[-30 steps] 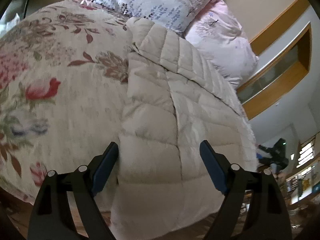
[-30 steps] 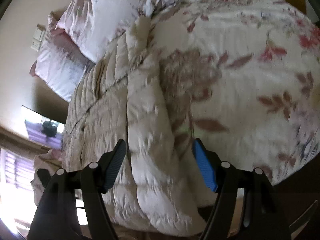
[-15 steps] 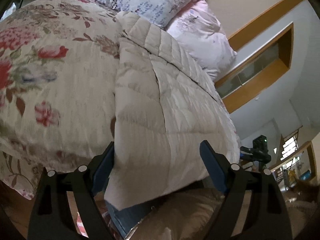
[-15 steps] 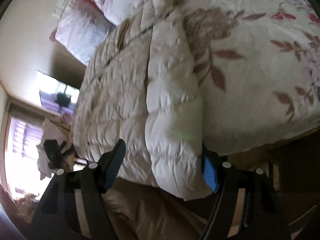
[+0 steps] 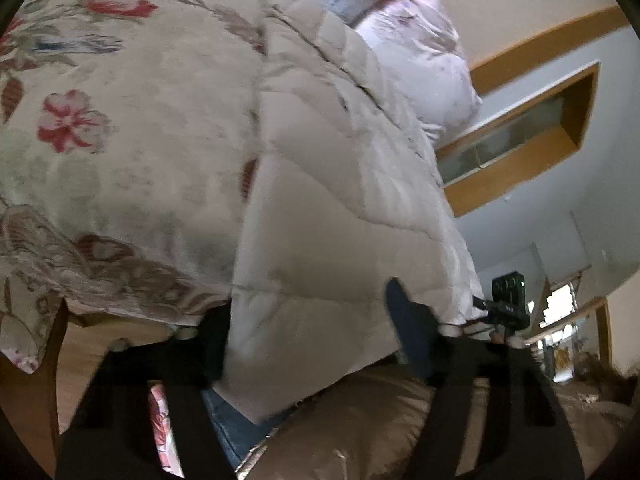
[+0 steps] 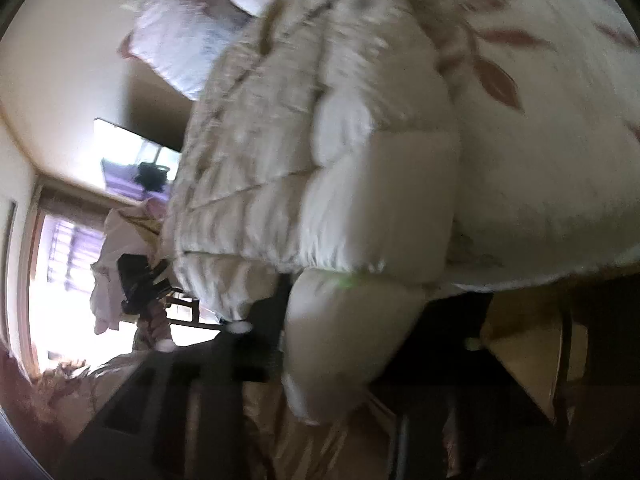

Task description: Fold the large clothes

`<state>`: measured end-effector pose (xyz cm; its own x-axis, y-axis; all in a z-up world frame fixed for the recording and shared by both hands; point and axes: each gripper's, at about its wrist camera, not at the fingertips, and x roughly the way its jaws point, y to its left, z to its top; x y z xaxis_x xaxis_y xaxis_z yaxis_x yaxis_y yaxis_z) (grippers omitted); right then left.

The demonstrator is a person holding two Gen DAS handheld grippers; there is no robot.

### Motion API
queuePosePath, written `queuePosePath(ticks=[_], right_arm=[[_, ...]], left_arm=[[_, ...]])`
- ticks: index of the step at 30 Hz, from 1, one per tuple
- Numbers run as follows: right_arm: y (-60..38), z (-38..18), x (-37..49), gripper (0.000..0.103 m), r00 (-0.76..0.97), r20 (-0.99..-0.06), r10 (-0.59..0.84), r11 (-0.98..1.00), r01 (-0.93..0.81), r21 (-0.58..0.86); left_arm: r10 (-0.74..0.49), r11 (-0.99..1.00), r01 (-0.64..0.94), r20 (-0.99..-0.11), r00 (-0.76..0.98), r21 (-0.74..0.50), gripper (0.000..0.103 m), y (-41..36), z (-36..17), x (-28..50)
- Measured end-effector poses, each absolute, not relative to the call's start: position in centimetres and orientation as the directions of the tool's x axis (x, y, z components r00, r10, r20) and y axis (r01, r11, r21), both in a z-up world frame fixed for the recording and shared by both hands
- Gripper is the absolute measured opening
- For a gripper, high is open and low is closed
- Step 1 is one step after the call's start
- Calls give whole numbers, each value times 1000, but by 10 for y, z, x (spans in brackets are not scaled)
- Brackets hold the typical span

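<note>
Grippers (image 5: pixel 308 320) (image 6: pixel 344 328) straddle jacket (image 5: pixel 340 208) hem, bed-edge.

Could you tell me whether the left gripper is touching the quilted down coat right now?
Touching. In the left wrist view, the hem of the quilted down coat lies between the left gripper fingers and overlaps both.

Black two-finger left gripper (image 5: pixel 310 340), blue pads (image 5: pixel 400 312) lining the fingers, pale round screw heads at the finger bases. Right gripper (image 6: pixel 352 344) equally black, blurred, white screw heads at left. Blue denim (image 5: pixel 232 432) below, between the left gripper's arms.
</note>
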<state>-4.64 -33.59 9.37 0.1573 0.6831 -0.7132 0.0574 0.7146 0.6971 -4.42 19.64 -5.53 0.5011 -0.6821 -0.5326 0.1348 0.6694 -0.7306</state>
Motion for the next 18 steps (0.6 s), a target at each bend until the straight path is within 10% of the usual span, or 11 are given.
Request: queuePosePath(ticks=[7, 18], right_arm=[[-323, 159, -33, 17, 369, -660, 655, 740, -137, 658], [-293, 215, 31, 17, 702, -665, 254, 952, -61, 299]], left_arm=[[-689, 674, 255, -465, 556, -693, 23, 193, -13, -51], [-493, 767, 158, -414, 765, -622, 19, 212, 73, 11]])
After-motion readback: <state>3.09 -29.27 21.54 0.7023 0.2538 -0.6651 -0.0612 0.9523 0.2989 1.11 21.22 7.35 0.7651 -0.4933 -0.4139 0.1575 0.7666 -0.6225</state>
